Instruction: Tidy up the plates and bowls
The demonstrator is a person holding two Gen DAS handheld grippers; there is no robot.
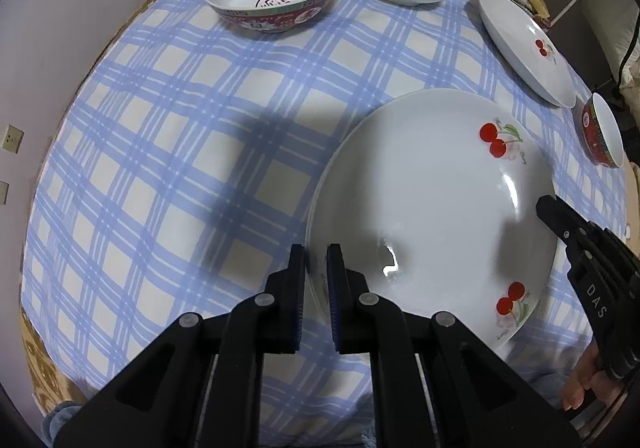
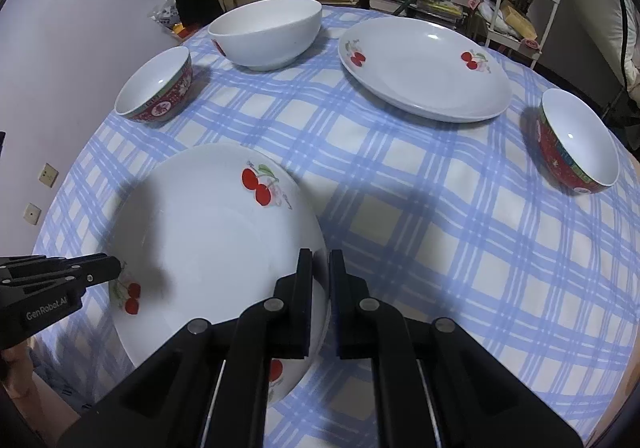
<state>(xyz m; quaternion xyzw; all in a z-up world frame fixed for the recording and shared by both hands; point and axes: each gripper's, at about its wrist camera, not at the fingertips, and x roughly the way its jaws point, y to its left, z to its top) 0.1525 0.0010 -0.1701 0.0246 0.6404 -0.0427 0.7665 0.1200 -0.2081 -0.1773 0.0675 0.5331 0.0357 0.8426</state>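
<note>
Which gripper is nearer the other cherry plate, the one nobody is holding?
Right. The right gripper pinches the held plate's rim on the side facing the far cherry plate; the left gripper grips the opposite rim.

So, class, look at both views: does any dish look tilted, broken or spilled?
Only the near cherry plate looks odd: it tilts off the checked cloth, with the left gripper and right gripper clamped on opposite rims. Nothing looks broken or spilled.
</note>
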